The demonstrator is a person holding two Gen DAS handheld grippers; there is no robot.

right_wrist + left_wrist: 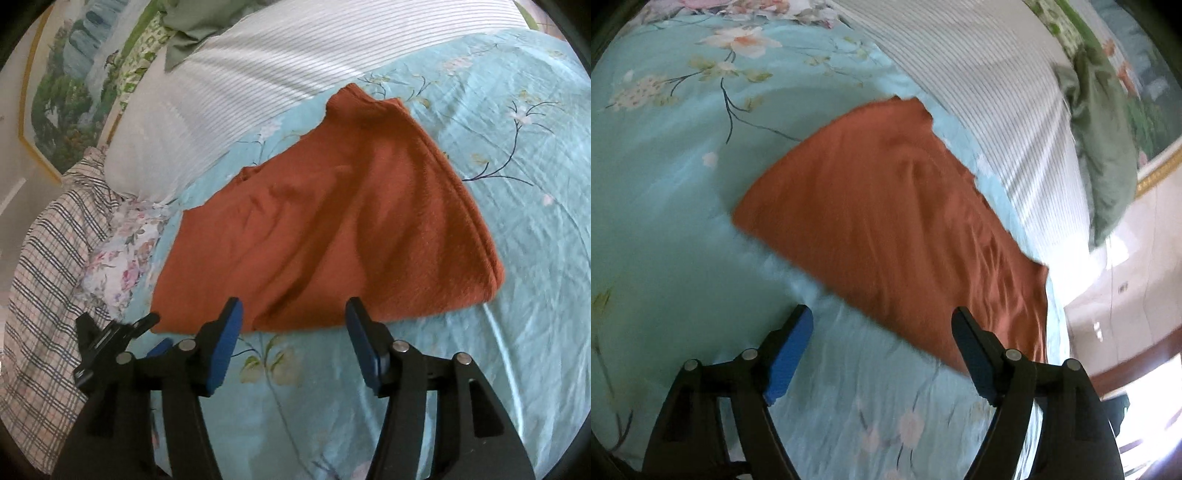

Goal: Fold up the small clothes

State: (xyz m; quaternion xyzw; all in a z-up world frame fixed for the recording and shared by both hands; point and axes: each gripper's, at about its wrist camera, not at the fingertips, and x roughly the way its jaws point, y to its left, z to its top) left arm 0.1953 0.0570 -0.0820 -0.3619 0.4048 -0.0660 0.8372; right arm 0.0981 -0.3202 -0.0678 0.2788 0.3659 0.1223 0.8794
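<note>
A rust-orange garment (886, 221) lies flat on the light blue floral bedspread (665, 184), folded over with a doubled edge on its right side in the right wrist view (332, 221). My left gripper (882, 321) hovers open just before the garment's near edge, with nothing between its blue pads. My right gripper (293, 314) stands open too, its fingertips at the garment's near hem, and no cloth is pinched between them. The left gripper's tip (110, 332) shows at the lower left of the right wrist view, beside the garment's left corner.
A white striped pillow (240, 85) lies behind the garment. A checked cloth (48, 277) and a floral cloth (122, 251) sit at the left. A green cloth (1104, 147) hangs near a framed picture (62, 92). The bed's edge and floor (1126, 277) show at right.
</note>
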